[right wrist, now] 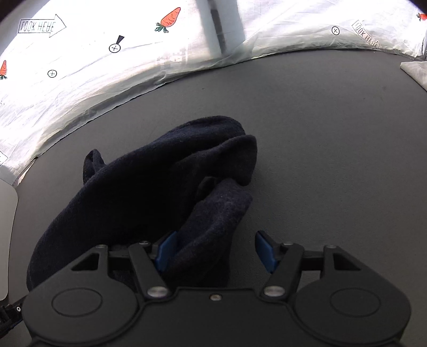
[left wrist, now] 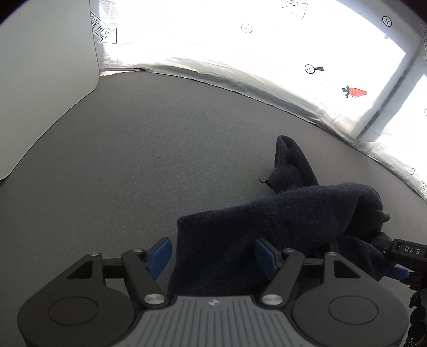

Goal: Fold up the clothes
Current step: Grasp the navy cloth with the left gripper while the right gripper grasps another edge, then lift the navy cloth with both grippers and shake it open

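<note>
While the dark cloth (right wrist: 149,186) lies crumpled on the grey table (right wrist: 333,146), both your tools gape wide and grip nothing: your left tool (left wrist: 212,256) straddles its near-left edge, your right tool (right wrist: 213,251) its near-right fold.

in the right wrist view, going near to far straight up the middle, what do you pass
right gripper, jaws open → dark navy garment bunched on the mat → bare grey mat → white printed sheet with a carrot print
</note>
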`<state>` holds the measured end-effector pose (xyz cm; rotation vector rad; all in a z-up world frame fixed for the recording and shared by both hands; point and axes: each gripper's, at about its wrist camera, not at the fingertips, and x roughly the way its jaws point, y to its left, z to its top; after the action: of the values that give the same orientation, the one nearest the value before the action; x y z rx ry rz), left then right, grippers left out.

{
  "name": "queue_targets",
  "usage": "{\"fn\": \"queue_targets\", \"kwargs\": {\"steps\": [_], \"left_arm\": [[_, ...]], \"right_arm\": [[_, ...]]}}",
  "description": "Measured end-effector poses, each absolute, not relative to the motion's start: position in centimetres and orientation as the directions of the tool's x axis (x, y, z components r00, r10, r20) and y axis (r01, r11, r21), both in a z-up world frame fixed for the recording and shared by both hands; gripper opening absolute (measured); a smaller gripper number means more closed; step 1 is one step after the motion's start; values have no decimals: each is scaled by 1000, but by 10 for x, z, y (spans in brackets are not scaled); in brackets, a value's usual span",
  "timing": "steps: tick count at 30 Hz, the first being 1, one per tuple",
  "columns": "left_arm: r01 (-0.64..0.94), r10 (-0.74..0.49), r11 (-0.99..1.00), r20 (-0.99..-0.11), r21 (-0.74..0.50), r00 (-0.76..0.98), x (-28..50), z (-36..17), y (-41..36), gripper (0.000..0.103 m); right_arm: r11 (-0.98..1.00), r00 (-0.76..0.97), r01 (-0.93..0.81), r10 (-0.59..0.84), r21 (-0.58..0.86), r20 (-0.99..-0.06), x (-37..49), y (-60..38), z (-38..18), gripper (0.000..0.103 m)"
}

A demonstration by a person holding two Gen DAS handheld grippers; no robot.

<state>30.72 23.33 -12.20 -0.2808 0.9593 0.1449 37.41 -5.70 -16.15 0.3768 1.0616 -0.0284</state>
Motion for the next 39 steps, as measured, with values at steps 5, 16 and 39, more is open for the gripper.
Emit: {"fn": "queue_targets", "kwargs": {"steps": [5,16,39], "left_arm": [[-182,-47,969,-843,-170,536,330,-141,233,73],[-330,-61,878,-765,-347,641,313,-106,255,12],[11,-423,728,-436,-685,794,212,47,175,10]], "right_arm": [[912,544,174,226,372,-808,368,-58,-165,14],[959,754,10,178,283,-632,363,-60,-114,10],[992,926,116,-122,-40,-358,476,-137,37,30]]}}
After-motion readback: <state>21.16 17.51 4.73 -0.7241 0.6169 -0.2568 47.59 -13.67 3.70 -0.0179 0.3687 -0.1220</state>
